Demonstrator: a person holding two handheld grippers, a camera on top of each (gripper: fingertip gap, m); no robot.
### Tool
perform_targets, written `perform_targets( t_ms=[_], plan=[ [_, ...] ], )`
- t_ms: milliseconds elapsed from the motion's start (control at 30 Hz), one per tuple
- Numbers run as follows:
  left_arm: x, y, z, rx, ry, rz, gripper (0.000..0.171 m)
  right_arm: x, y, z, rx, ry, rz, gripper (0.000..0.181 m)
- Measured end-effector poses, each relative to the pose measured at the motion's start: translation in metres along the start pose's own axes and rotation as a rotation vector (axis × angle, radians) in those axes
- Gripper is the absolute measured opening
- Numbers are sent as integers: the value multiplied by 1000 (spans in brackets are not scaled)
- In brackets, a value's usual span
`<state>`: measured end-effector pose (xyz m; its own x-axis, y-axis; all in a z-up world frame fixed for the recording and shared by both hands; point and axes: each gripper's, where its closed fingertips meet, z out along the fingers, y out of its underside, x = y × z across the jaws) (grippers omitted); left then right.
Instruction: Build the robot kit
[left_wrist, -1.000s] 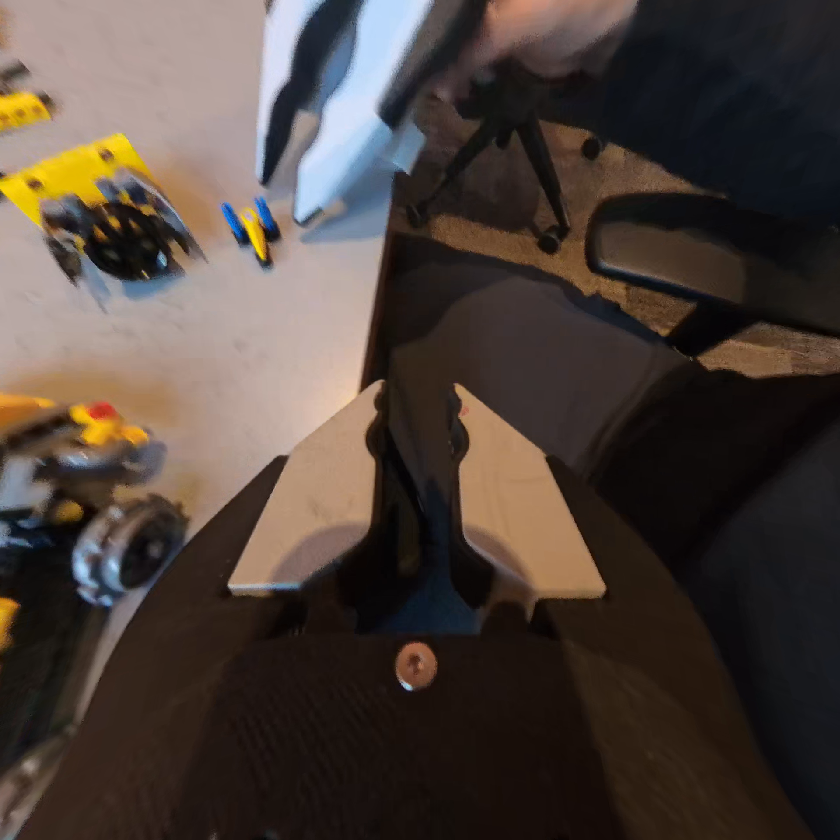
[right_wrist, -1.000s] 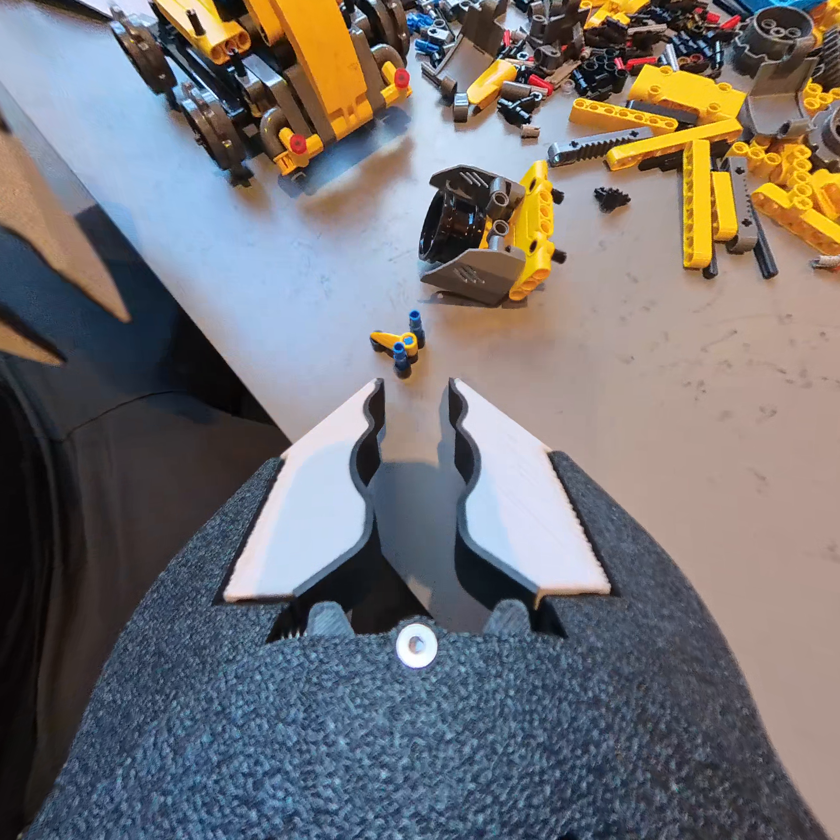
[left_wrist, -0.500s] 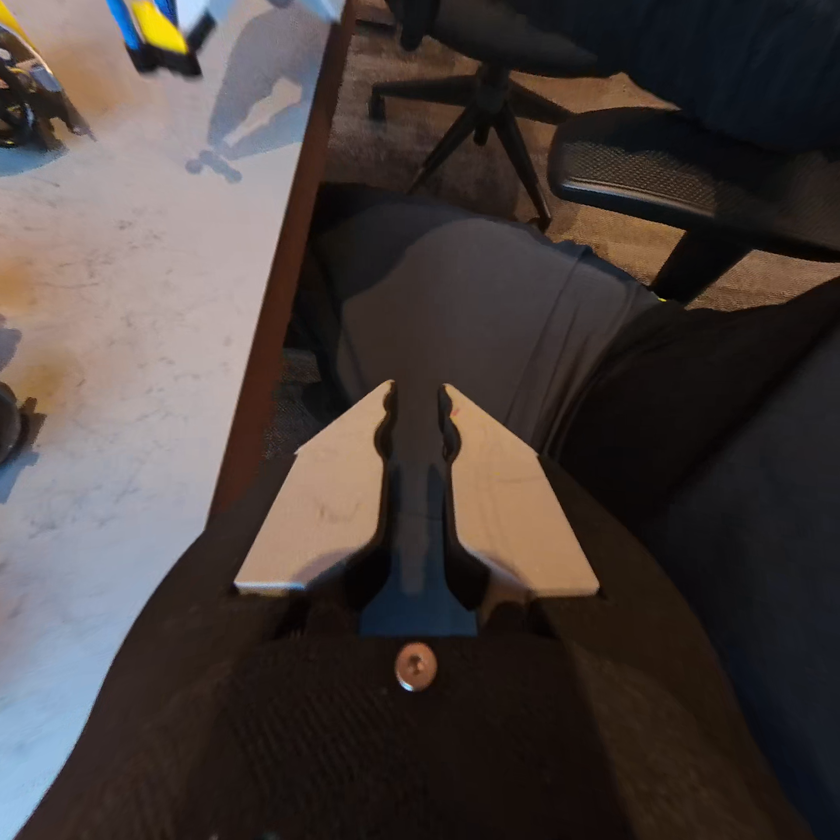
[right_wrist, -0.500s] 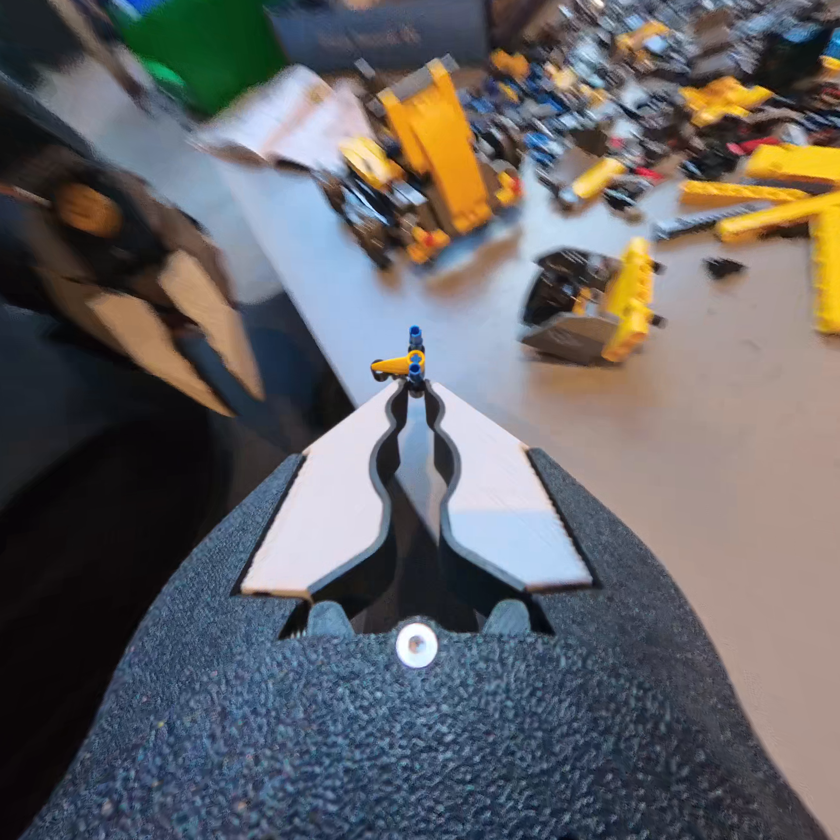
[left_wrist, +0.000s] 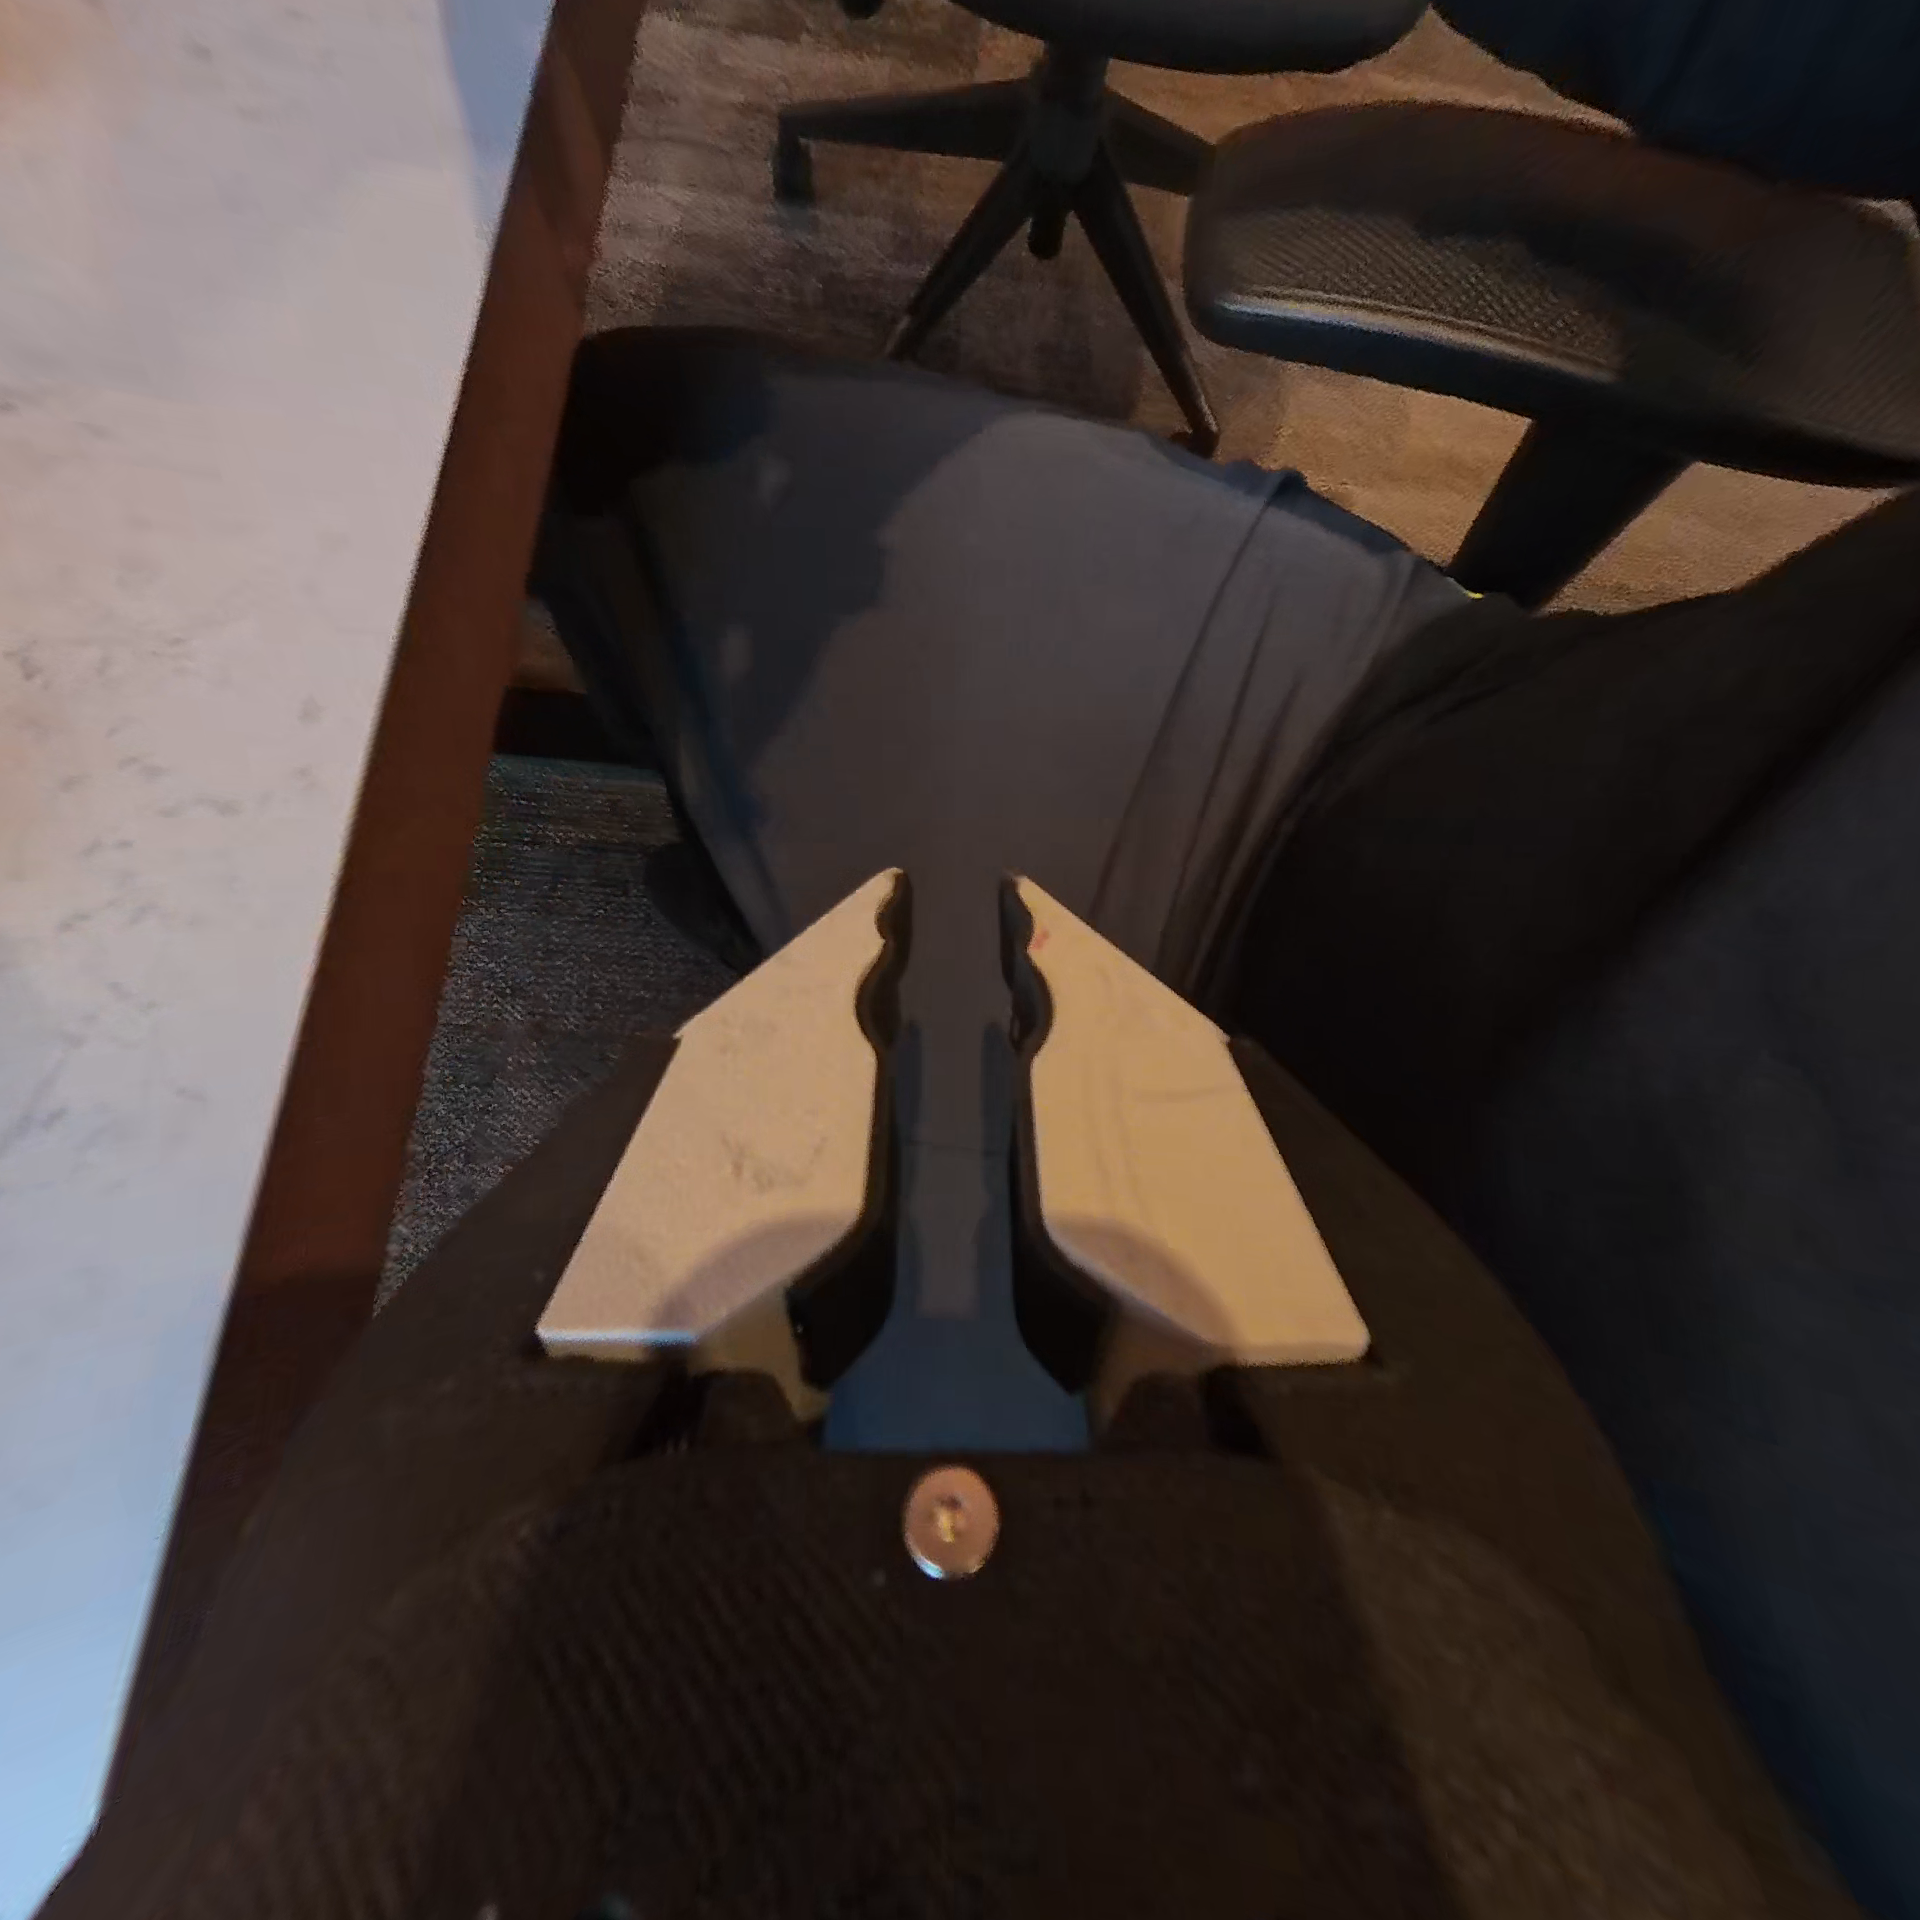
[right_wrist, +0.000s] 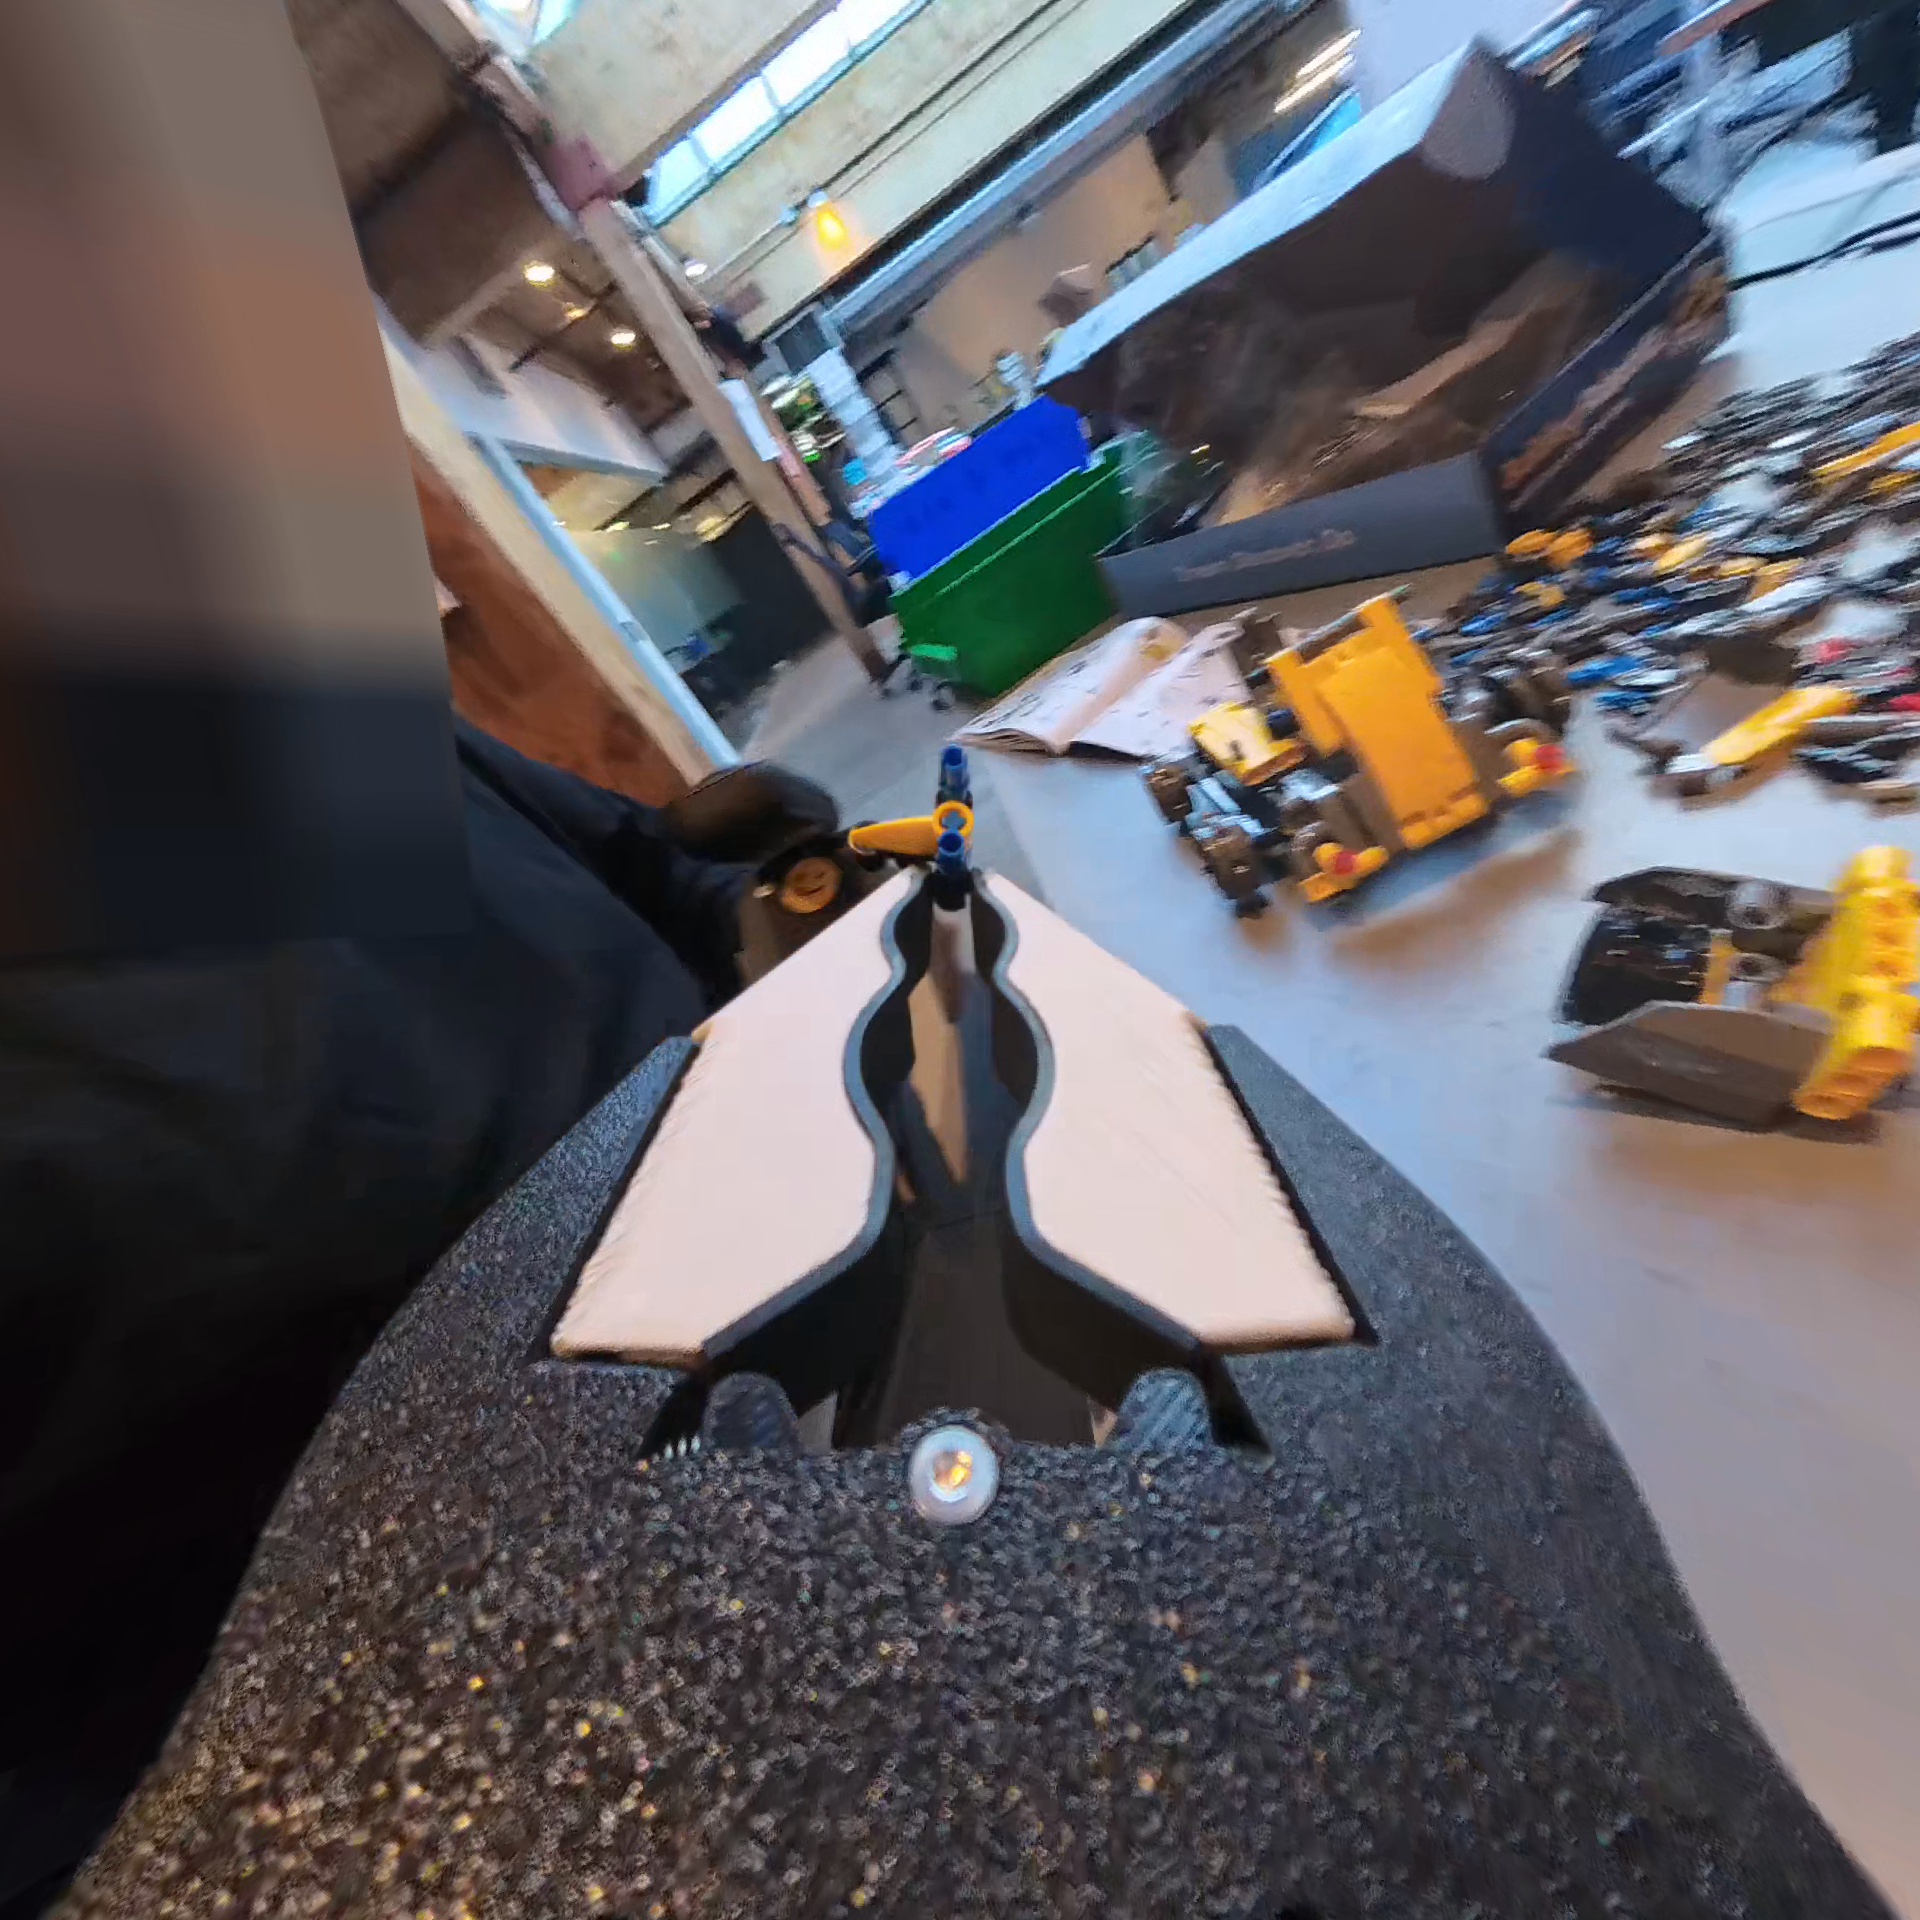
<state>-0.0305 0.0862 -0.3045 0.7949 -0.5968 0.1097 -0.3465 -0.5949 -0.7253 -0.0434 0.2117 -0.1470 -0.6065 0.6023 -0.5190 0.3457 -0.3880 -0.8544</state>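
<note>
Left gripper (left_wrist: 954, 894) sits off the side of the table (left_wrist: 208, 623), fingers parted a little with nothing between them. It's angled down over a person's lap, grey trousers (left_wrist: 987, 644) right under the tips. Table edge runs along its left, a black office chair (left_wrist: 1455, 270) stands on the carpet farther out.

Right wrist view: right gripper (right_wrist: 948, 883) is pinched nearly closed on a small toy piece (right_wrist: 940, 826), held right at the tips. That piece is a yellow lever-shaped bit with blue pins, one pin sticking straight up, the yellow arm pointing left. It's lifted clear of the table, up around the near edge, and the gripper is tilted so the view looks across the room. Beyond the tips and to the left there's a dark shape with an orange knob (right_wrist: 805, 888), too blurry to call. On the table to the right: a yellow half-built vehicle (right_wrist: 1351, 758), a grey and yellow bucket part (right_wrist: 1745, 997), loose bricks (right_wrist: 1714, 623), an open booklet (right_wrist: 1101, 686) and a dark box (right_wrist: 1382, 416) behind.
</note>
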Motion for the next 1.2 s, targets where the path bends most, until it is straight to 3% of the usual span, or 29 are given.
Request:
perform_targets(
  t_ms=[167,267,367,633,900,1200],
  plan=[
    [14,14,5,-51,15,52,15,27,-16,-13,86,231,-67,7],
    [20,16,6,-63,34,75,15,56,-20,-27,108,457,-99,6],
    [22,21,6,-77,45,78,15,83,-13,-41,63,669,-104,6],
    [21,23,3,-65,106,19,14,124,17,-56,-126,969,-114,6],
    [19,23,2,-60,135,-22,14,143,25,-70,-320,1155,-190,6],
    [20,28,5,-80,154,-41,13,149,33,-74,-315,1159,-144,6]
  ],
)
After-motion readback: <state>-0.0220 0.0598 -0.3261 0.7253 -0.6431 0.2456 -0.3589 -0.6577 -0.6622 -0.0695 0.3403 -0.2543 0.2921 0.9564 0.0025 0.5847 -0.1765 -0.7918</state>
